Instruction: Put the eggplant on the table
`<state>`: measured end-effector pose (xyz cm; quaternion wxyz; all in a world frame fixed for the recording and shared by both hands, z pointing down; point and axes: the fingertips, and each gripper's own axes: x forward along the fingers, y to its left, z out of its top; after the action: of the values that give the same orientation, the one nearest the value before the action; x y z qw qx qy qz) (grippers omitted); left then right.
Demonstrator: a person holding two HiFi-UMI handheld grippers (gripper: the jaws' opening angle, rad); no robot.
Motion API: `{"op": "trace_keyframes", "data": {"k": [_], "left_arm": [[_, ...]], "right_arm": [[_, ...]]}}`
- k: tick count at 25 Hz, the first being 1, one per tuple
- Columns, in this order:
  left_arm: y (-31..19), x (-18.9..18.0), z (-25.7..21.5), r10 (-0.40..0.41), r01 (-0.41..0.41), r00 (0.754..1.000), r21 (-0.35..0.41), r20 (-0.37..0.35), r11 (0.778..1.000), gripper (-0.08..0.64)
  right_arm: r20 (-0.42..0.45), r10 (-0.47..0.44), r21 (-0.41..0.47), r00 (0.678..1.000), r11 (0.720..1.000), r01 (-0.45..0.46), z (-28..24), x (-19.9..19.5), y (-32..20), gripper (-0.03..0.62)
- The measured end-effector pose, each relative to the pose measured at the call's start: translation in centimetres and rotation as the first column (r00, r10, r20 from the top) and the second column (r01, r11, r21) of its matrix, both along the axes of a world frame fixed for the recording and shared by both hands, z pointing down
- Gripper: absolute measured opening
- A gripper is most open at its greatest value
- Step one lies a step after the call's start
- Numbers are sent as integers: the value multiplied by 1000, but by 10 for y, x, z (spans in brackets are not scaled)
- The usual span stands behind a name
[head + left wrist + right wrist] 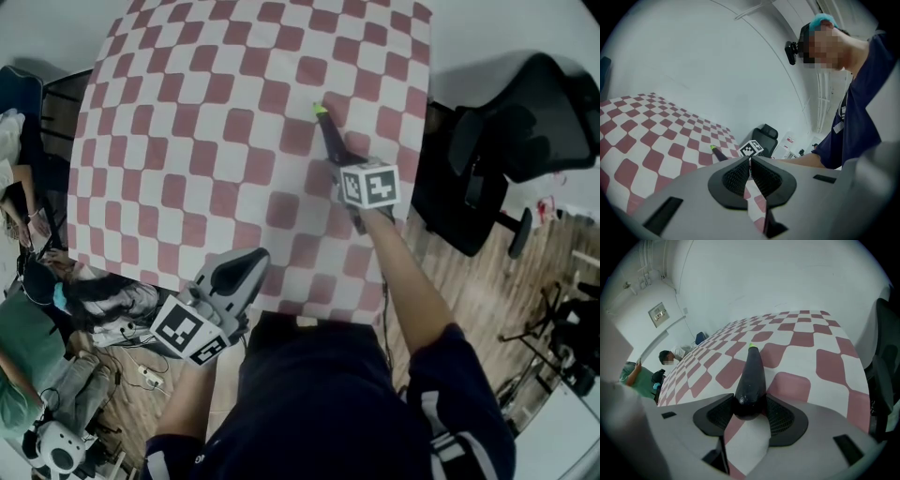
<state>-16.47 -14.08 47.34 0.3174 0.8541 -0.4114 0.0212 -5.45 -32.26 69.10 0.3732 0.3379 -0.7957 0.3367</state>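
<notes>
— How far along are you with the eggplant?

— Nearly there, I'd judge, but not done. My right gripper (751,405) is pinching the eggplant (751,376) by its fat dark end, with the pads (786,417) pressed against it on both sides. The eggplant is over the table (187,141), toward the table's right edge, and its green tip points at the table's far side.

— Is it resting on the table yet?

— I can't say for sure. It's tilted down with the tip low over the checked cloth, but I can't see whether the tip touches. I reckon what's left is to lay it flat, let go and pull back.

— And your other hand?

— My left gripper (246,267) hangs at the table's near edge. Its jaws are pressed together with nothing between them.

— Are there any bowls or baskets to watch for?

— I can't see any. The table holds no container, so the eggplant goes straight onto the cloth.
</notes>
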Motion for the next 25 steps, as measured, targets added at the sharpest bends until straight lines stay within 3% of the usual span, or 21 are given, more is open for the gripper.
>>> {"op": "trace_keyframes", "data": {"k": [11, 16, 23, 25], "left_arm": [[3, 10, -6, 56, -56, 998, 22, 0, 998, 35], [5, 31, -18, 100, -100, 995, 49, 7, 994, 35], [12, 65, -41, 161, -164, 986, 98, 33, 982, 35], [16, 73, -48, 176, -180, 984, 114, 42, 977, 35]], "right_arm": [[80, 63, 47, 995, 997, -67, -29, 13, 2, 273], [188, 93, 71, 978, 992, -108, -68, 41, 19, 272], [363, 82, 46, 928, 993, -106, -122, 72, 88, 267], [410, 65, 64, 910, 993, -100, -143, 77, 106, 229]]}}
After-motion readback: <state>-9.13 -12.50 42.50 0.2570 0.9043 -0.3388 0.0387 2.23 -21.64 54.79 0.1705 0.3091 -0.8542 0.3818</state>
